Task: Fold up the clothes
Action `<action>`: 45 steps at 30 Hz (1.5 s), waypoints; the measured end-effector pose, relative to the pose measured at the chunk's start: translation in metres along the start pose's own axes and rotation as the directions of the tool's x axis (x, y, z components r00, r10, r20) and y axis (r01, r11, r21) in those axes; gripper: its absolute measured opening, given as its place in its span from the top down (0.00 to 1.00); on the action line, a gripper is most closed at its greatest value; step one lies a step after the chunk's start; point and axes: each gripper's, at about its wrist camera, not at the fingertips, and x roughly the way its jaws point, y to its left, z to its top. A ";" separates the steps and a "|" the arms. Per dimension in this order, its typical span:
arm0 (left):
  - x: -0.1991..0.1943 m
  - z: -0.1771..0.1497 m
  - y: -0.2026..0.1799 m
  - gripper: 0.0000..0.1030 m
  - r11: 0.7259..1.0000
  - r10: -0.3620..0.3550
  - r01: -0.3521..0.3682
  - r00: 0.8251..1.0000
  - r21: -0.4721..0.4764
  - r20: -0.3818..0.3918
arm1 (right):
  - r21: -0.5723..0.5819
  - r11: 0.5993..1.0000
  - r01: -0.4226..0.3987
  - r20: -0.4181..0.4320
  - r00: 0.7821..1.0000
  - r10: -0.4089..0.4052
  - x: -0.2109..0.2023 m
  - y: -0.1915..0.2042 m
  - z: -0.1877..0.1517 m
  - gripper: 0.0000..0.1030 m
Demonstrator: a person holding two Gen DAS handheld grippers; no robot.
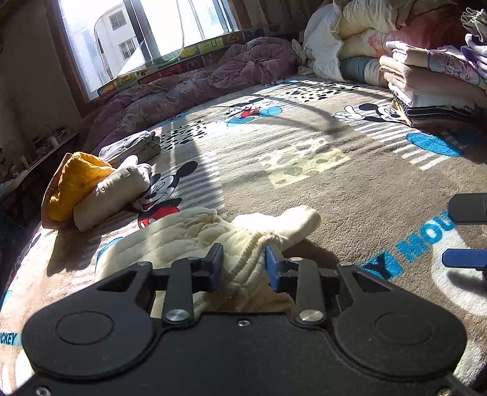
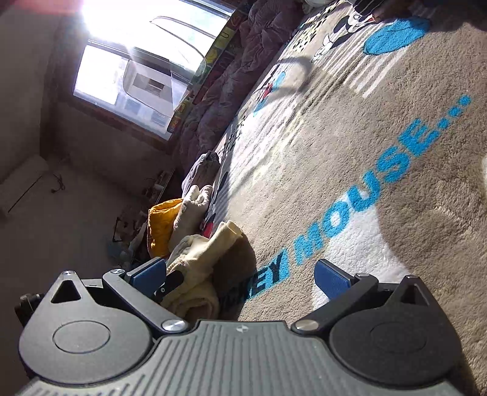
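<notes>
Cream garment (image 1: 194, 234), 1 pc, bunched on blanket (image 1: 350, 189) near its front edge; left gripper (image 1: 243, 265) clamped on its ribbed hem. Right gripper (image 2: 240, 275) jaws wide apart, empty. 1 folded stack (image 1: 432, 88) far right, 3 loose items (image 1: 100, 185) at left.

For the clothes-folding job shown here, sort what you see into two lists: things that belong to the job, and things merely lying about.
Belongs to the job:
cream garment, pinched by the left gripper
right gripper, open
stack of folded clothes
yellow garment
beige garment
grey garment

Lying about:
purple quilt
pile of bedding
cartoon blanket, the work surface
</notes>
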 end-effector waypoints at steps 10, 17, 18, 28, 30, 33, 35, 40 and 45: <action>-0.011 0.040 -0.025 0.86 0.990 -0.120 0.128 0.986 -0.060 0.114 | 0.058 0.998 -0.031 0.059 0.998 0.028 -0.022 -0.013 0.008 0.01; -0.022 0.070 -0.075 0.86 0.933 -0.329 0.351 0.923 -0.084 0.201 | 0.099 0.994 -0.047 0.284 0.959 0.018 -0.061 -0.025 0.022 0.01; -0.023 0.069 -0.084 0.86 0.923 -0.359 0.379 0.912 -0.073 0.197 | 0.107 0.993 -0.051 0.308 0.951 0.016 -0.066 -0.028 0.024 0.01; -0.040 0.029 -0.089 0.52 0.868 -0.475 0.488 0.870 -0.090 0.130 | 0.152 0.988 -0.017 0.286 0.958 -0.028 -0.078 -0.054 0.031 0.01; -0.044 0.023 -0.060 0.49 0.873 -0.439 0.460 0.886 -0.162 0.149 | 0.152 0.988 -0.026 0.281 0.959 -0.018 -0.079 -0.054 0.028 0.01; -0.044 0.011 -0.009 0.48 0.860 -0.387 0.419 0.908 -0.292 0.163 | 0.152 0.988 -0.031 0.256 0.967 -0.009 -0.074 -0.052 0.024 0.00; -0.042 0.003 0.024 0.48 0.848 -0.341 0.378 0.926 -0.371 0.162 | 0.138 0.990 -0.018 0.229 0.973 -0.014 -0.066 -0.046 0.020 0.01; -0.045 -0.025 0.096 0.37 0.795 -0.240 0.294 0.956 -0.531 0.170 | 0.100 0.995 0.025 0.186 0.982 -0.043 -0.047 -0.032 0.008 0.00; -0.028 -0.072 0.147 0.37 0.642 -0.225 0.194 0.973 -0.741 0.060 | 0.057 0.997 0.052 0.159 0.985 -0.061 -0.029 -0.020 0.000 0.00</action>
